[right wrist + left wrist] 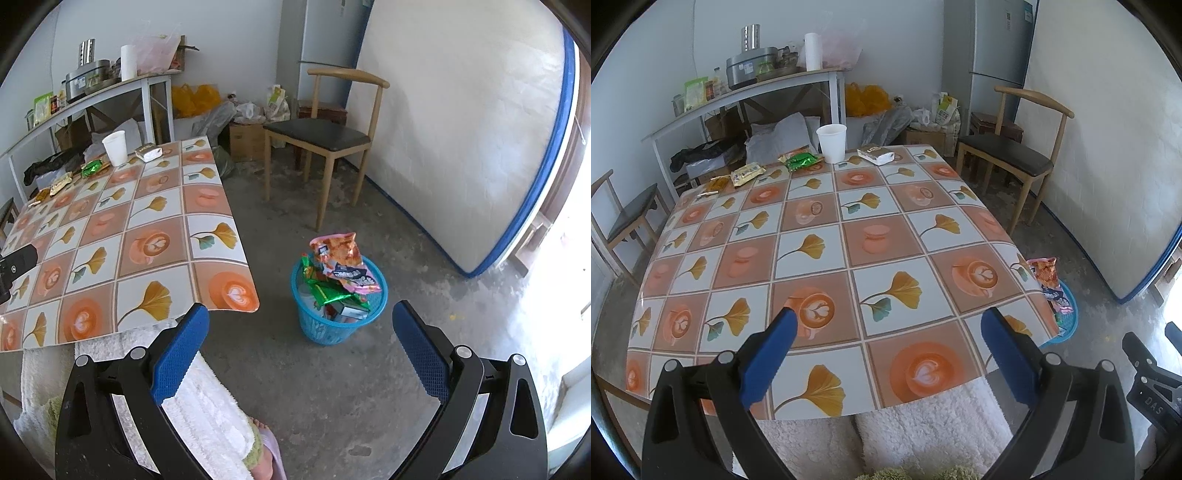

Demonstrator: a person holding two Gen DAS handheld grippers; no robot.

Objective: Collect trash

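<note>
A blue trash basket (325, 328) stands on the floor right of the table, stuffed with snack wrappers, an orange-pink bag (338, 254) on top; its edge shows in the left wrist view (1067, 321). At the table's far edge lie a white paper cup (832, 142), a green wrapper (801, 161), a yellow wrapper (748, 173), an orange wrapper (716, 183) and a white-brown packet (877, 154). My left gripper (888, 328) is open and empty above the table's near edge. My right gripper (297, 325) is open and empty above the floor, near the basket.
The table (827, 243) has a glossy patterned cloth. A wooden chair (325, 136) stands behind the basket, another (624, 218) at the table's left. A cluttered shelf (746, 88) and bags line the back wall. A mattress (461, 140) leans right. The person's legs are below.
</note>
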